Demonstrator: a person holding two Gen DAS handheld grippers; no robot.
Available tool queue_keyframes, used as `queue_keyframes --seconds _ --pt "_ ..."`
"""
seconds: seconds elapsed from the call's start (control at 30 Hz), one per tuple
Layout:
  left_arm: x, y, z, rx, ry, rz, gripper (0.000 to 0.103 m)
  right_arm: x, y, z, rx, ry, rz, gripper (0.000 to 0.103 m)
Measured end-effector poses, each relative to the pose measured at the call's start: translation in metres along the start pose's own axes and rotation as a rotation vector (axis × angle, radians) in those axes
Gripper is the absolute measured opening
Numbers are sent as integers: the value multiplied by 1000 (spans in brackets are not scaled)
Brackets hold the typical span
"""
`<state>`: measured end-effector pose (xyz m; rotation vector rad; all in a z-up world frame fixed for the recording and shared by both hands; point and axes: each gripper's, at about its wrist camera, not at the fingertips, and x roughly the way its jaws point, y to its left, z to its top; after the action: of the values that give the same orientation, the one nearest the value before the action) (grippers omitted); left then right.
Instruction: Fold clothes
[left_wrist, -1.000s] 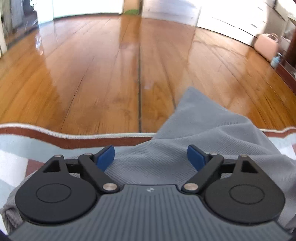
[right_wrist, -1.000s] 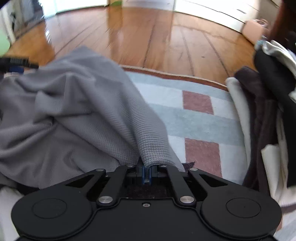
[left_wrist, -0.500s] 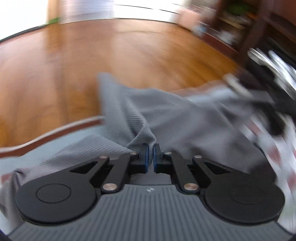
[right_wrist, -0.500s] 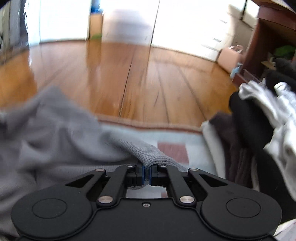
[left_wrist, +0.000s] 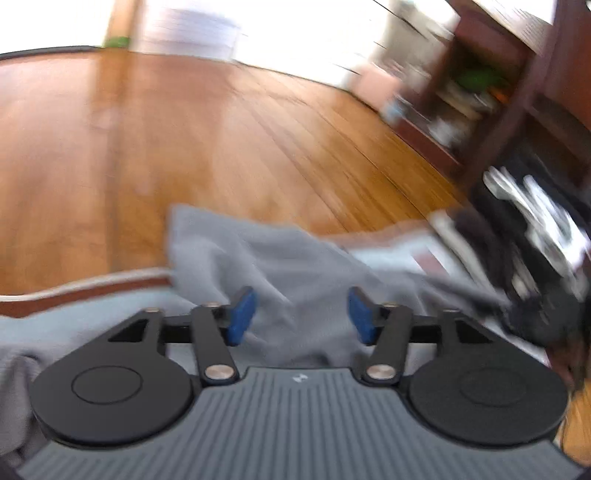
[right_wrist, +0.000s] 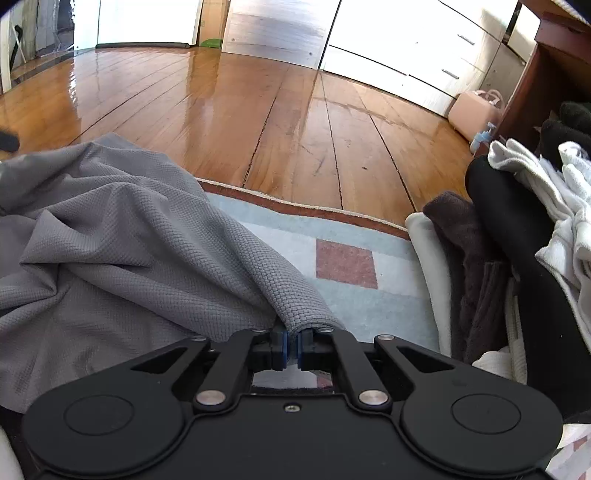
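A grey textured garment (right_wrist: 122, 251) lies crumpled on a pale checked rug (right_wrist: 354, 295), one corner reaching onto the wooden floor. My right gripper (right_wrist: 291, 345) is shut on a rolled edge of this cloth at its near right side. In the blurred left wrist view the same grey garment (left_wrist: 280, 280) spreads below my left gripper (left_wrist: 301, 314), whose jaws are opening; the blue pads (left_wrist: 242, 315) stand apart and press on nothing, with the cloth lying beneath the gap.
A pile of clothes (right_wrist: 517, 236), black, white and dark brown, rises at the right of the rug. Polished wooden floor (right_wrist: 258, 110) stretches ahead. A dark wooden shelf unit (left_wrist: 509, 92) and a pink bag (right_wrist: 474, 110) stand at the far right.
My left gripper shut on a fold of the grey garment half a second ago and now stands apart again, having swung right and risen. The right gripper kept its grip throughout.
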<state>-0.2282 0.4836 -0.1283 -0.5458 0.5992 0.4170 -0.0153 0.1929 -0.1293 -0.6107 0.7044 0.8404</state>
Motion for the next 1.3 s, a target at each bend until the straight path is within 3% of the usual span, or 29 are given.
queue_keyframes --seconds 0.07,0.13,0.23,0.33,0.37,0.4,0.43,0.57,0.67,0.77,0.83,0.87,0.93,0.97,1.0,1.03,1.07,1.13,1.3 --pt "4 4 8 -40 0 113 76 2 -3 -1 18 6 15 5" --pt "13 4 10 -35 26 127 77 6 -4 -3 33 10 26 5" --pt "40 5 9 1 91 138 85 12 -4 -6 54 19 50 5" --pt "76 11 1 26 132 229 82 12 0 -5 58 21 66 5" --pt "83 12 -2 48 144 247 61 11 1 -4 49 17 68 5" --pt "86 15 -4 60 154 246 17 10 2 -2 41 13 70 5" --pt "89 17 -5 72 164 244 11 8 3 0 32 8 72 5" --pt "54 4 5 141 18 268 11 -6 0 20 10 -42 67 5" --pt "21 0 26 150 -102 256 10 -22 -6 59 -10 -105 74 5" --pt "0 0 69 184 -180 333 10 -24 -7 130 -101 -168 74 4" --pt "-13 4 105 180 -245 385 10 -23 -4 192 -169 -266 33 4" --pt "-20 11 123 141 -290 427 12 -22 -2 221 -197 -315 11 4" --pt "-31 27 153 61 -362 504 27 -13 11 263 -171 -407 -53 6" --pt "-35 36 164 21 -389 538 66 -3 13 282 -122 -430 -65 10" --pt "-34 42 168 9 -352 577 90 7 14 299 -73 -445 -72 26" --pt "-33 47 171 -2 -312 616 89 18 11 308 -22 -426 -52 49" --pt "-34 49 163 3 -277 636 89 27 12 305 33 -414 -28 53" --pt "-39 49 137 22 -217 637 89 44 14 286 127 -389 34 53" --pt "-32 47 41 -64 -34 546 89 68 33 174 187 -219 275 53"
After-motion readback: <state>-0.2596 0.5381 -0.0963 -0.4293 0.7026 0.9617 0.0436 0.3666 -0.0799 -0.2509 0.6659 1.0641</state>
